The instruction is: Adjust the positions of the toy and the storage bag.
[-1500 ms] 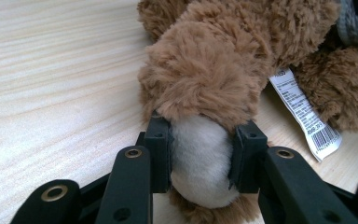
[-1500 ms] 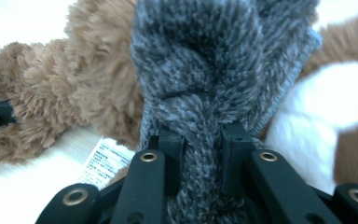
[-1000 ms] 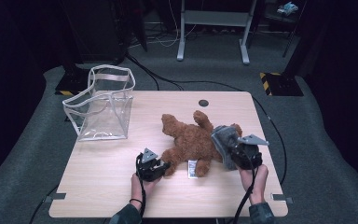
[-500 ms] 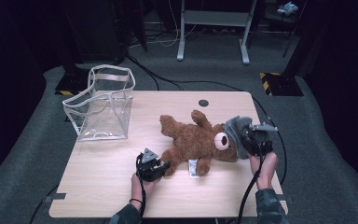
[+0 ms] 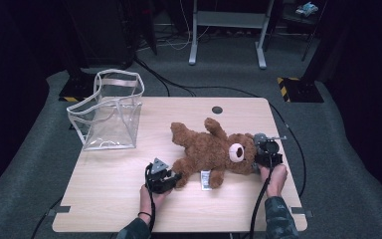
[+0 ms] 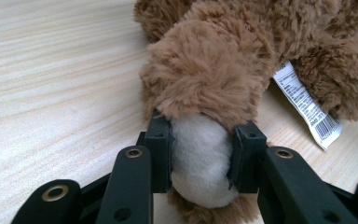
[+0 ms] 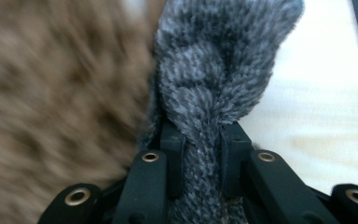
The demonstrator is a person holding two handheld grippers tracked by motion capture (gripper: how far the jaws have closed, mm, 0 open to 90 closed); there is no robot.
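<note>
Brown fluffy teddy bear (image 5: 214, 152), cream paw, white tag, lying flat

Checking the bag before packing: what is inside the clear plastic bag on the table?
The clear plastic bag with white trim stands open-topped on the light wooden table. Through its see-through walls, table and floor show; nothing appears inside. The brown plush teddy bear lies outside it.

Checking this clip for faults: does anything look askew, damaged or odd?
Nothing stands out. The teddy bear lies flat on the table, with the clear bag standing upright at the far left corner.
</note>
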